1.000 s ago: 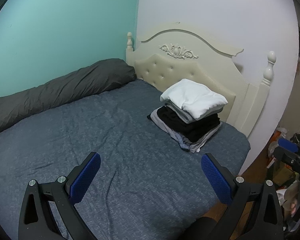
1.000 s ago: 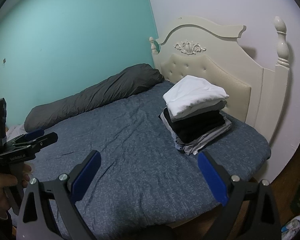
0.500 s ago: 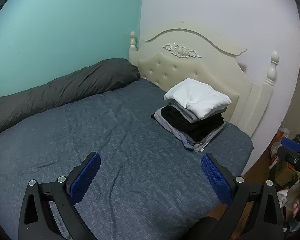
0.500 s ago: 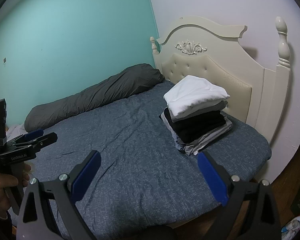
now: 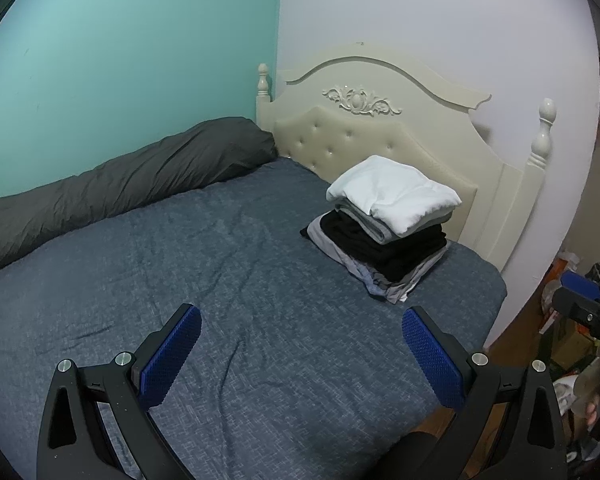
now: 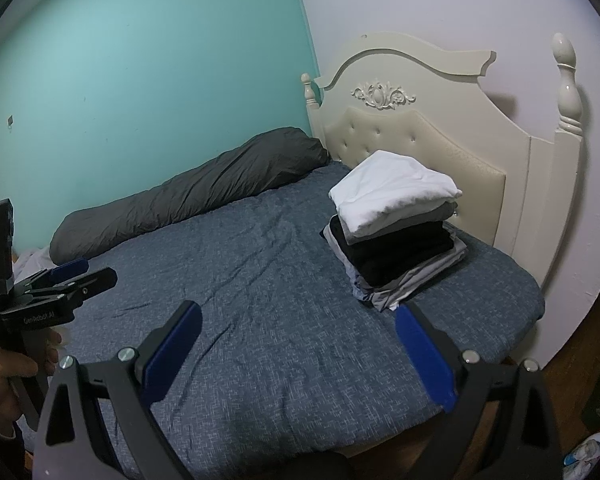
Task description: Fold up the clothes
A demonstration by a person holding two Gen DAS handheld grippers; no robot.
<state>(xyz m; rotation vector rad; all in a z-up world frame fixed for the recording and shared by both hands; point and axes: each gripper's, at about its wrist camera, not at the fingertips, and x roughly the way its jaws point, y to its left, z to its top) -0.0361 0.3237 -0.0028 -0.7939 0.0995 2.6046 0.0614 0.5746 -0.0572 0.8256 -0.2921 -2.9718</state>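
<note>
A stack of folded clothes (image 5: pixel 384 232) sits on the blue-grey bed (image 5: pixel 220 280) near the headboard, with a white garment (image 5: pixel 392 192) on top and black and grey ones beneath. It also shows in the right wrist view (image 6: pixel 396 232). My left gripper (image 5: pixel 300 356) is open and empty, held above the near part of the bed, well short of the stack. My right gripper (image 6: pixel 300 356) is open and empty too, above the bed's near edge. The left gripper also shows at the left edge of the right wrist view (image 6: pixel 72 280).
A dark grey rolled duvet (image 5: pixel 120 184) lies along the teal wall. A cream headboard (image 5: pixel 380 120) stands behind the stack. Cluttered items (image 5: pixel 572 320) sit on the wooden floor right of the bed. The bed's middle is bare sheet.
The left gripper has drawn slightly back and up, so the stack sits a little farther right in its view. The right gripper has barely moved. Both stay open.
</note>
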